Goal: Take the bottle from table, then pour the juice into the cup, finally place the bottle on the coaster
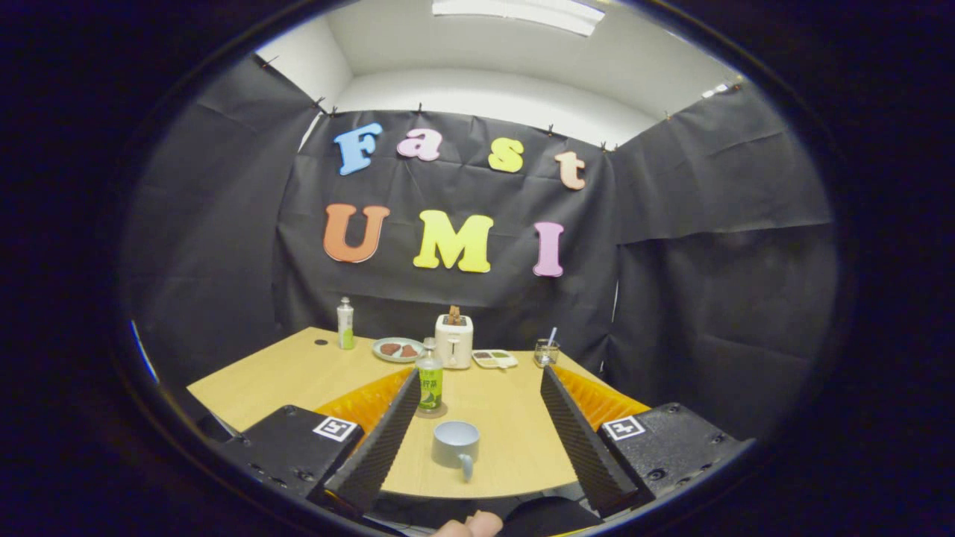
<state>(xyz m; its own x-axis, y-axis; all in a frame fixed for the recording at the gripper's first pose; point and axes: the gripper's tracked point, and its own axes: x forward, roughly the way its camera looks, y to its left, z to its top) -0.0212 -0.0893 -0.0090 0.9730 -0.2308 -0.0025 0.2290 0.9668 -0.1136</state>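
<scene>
Gripper (pixel 479 380) wide open, fingers spread far apart, nothing clamped and nothing touching either pad. Both fingers (pixel 380 440) run forward and angle slightly inward toward their tips, roughly symmetric, tips at about the same height. Gripper held level, above the near edge of the table (pixel 261 380), pointing across it toward the far edge. Each finger sits on a dark carriage block (pixel 295 447) with a square fiducial marker on top; the blocks sit at the outer ends of their travel. Person's fingertips (pixel 471 525) visible just below and behind the gripper body, centred between the two carriages. Rest of the hand is hidden.
</scene>
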